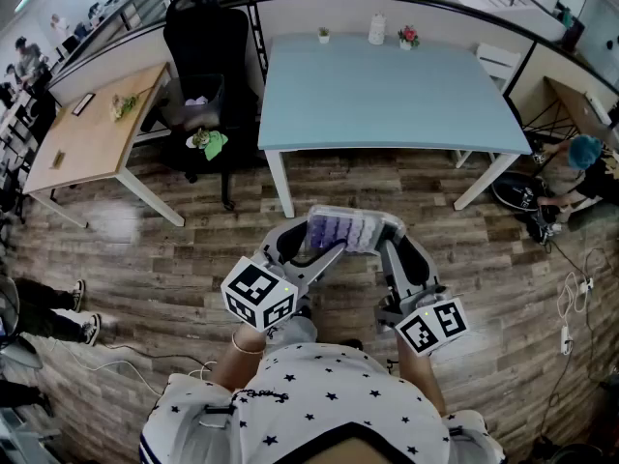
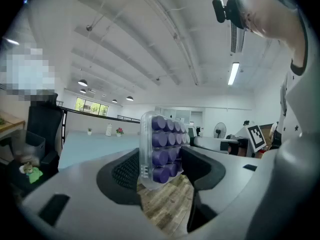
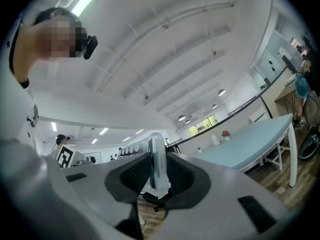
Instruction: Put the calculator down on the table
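Note:
A clear calculator (image 1: 353,230) with purple keys hangs in the air over the wooden floor, in front of the light blue table (image 1: 387,95). My right gripper (image 1: 387,240) is shut on its right end; in the right gripper view the thin clear edge (image 3: 157,159) is pinched between both pads (image 3: 131,176). My left gripper (image 1: 308,245) stands wide at its left end. In the left gripper view the calculator (image 2: 162,151) stands upright between the jaws, its back close to the left pad (image 2: 125,171), with floor showing between the keys and the right jaw.
On the table's far edge stand two small plants (image 1: 408,37) and a white bottle (image 1: 377,29). A black office chair (image 1: 203,56) and a wooden desk (image 1: 92,133) are to the left. A person (image 1: 571,167) crouches at the right, with cables (image 1: 571,307) on the floor.

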Demonstrator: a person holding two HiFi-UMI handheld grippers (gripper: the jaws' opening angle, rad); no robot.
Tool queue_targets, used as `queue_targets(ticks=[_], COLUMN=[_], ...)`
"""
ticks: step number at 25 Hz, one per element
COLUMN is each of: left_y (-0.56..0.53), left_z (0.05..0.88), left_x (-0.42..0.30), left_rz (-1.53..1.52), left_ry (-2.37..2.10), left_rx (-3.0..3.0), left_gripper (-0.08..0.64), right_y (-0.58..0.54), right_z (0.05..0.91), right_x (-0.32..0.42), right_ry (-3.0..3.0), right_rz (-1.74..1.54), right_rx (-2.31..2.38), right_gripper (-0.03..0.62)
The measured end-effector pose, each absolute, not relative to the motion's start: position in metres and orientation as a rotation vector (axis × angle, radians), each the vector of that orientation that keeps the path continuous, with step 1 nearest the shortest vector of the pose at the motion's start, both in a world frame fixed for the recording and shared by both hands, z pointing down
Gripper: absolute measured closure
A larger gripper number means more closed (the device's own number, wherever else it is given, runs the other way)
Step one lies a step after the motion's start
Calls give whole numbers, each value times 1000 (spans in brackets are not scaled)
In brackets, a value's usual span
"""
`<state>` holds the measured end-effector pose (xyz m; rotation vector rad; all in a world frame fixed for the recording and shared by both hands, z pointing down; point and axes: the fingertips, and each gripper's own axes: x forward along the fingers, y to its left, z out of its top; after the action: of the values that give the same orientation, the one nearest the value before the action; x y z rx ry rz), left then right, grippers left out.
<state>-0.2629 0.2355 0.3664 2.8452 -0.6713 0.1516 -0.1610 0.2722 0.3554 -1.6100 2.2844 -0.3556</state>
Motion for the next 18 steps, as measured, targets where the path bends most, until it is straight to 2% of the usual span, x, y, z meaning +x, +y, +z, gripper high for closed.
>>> queue_targets(ticks=[18], left_y=[254], left_z=[362], left_x=[-252], left_rz=[157], left_ry=[-721], left_rx=[2846], left_gripper=[293], right_y=[287], right_z=[353], right_x=[-149], right_ry=[2295], right_rz=[-358], right_rx=[-1574], right_gripper=[502])
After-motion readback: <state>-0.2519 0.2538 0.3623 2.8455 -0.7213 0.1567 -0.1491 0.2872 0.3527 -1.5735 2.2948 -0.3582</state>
